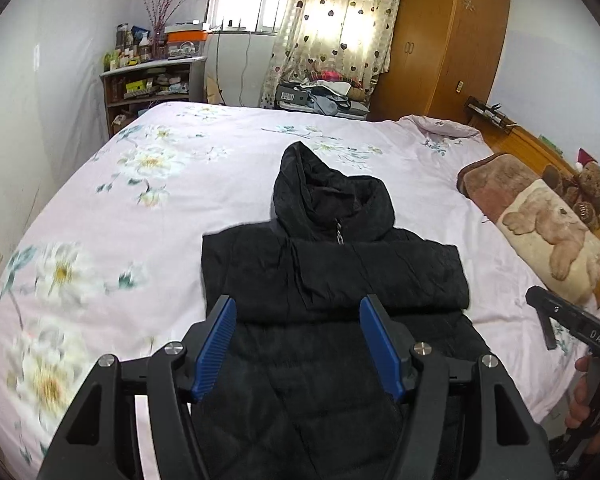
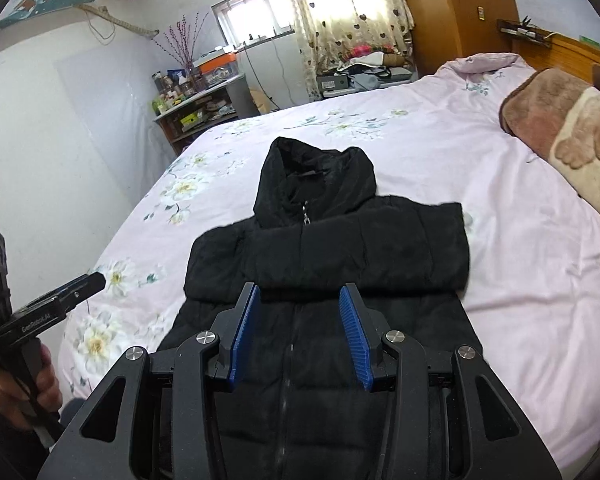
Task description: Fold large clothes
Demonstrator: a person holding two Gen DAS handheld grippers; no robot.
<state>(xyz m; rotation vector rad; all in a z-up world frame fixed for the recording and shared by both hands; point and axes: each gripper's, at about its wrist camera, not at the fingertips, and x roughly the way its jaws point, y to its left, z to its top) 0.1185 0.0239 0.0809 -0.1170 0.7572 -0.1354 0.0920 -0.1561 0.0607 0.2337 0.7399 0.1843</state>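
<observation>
A black hooded puffer jacket [image 1: 336, 276] lies front up on the pink floral bed [image 1: 148, 216], hood pointing away, zipper shut, both sleeves folded across the chest. It also shows in the right wrist view [image 2: 324, 248]. My left gripper [image 1: 298, 312] hovers open and empty above the jacket's lower body, left of centre. My right gripper [image 2: 300, 300] hovers open and empty above the jacket's middle, by the zipper. Each gripper shows at the edge of the other's view: the right one [image 1: 540, 300] and the left one [image 2: 96, 280].
A brown bunny-print pillow [image 1: 540, 224] and a teddy bear [image 1: 588, 188] lie at the bed's right side by the wooden headboard. A cluttered shelf [image 1: 152, 84], a curtained window [image 1: 332, 28] and a wooden wardrobe [image 1: 444, 40] stand beyond the bed.
</observation>
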